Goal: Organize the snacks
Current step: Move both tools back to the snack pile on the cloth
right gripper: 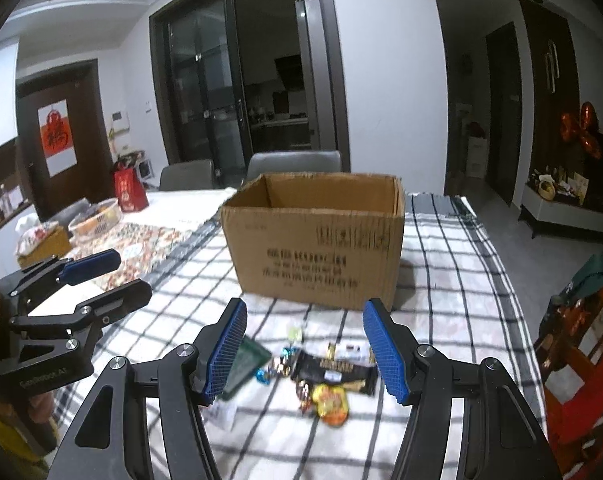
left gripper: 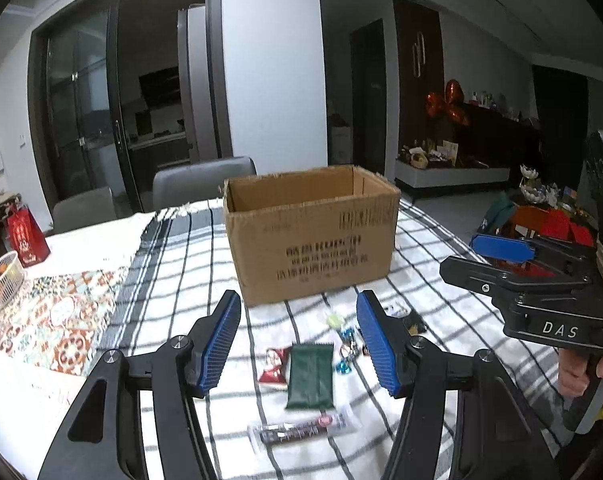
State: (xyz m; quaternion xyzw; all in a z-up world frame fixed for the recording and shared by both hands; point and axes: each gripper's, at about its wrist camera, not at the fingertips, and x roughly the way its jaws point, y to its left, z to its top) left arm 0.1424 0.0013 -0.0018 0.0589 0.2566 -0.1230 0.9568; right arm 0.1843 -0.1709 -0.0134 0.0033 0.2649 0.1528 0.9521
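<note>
Beneath both gaping tongs (left gripper: 299, 340) lie snacks (left gripper: 310, 376).

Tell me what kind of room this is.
Most likely a home dining area: a clothed table with grey chairs, glass doors onto a kitchen, and a decorated sideboard.

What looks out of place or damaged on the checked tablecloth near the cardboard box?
The small wrapped snacks lie scattered loose on the checked tablecloth in front of the open brown cardboard box: a dark green flat packet, a clear-wrapped dark bar, a black packet. The box's top edges look ragged, with no flaps showing.
</note>
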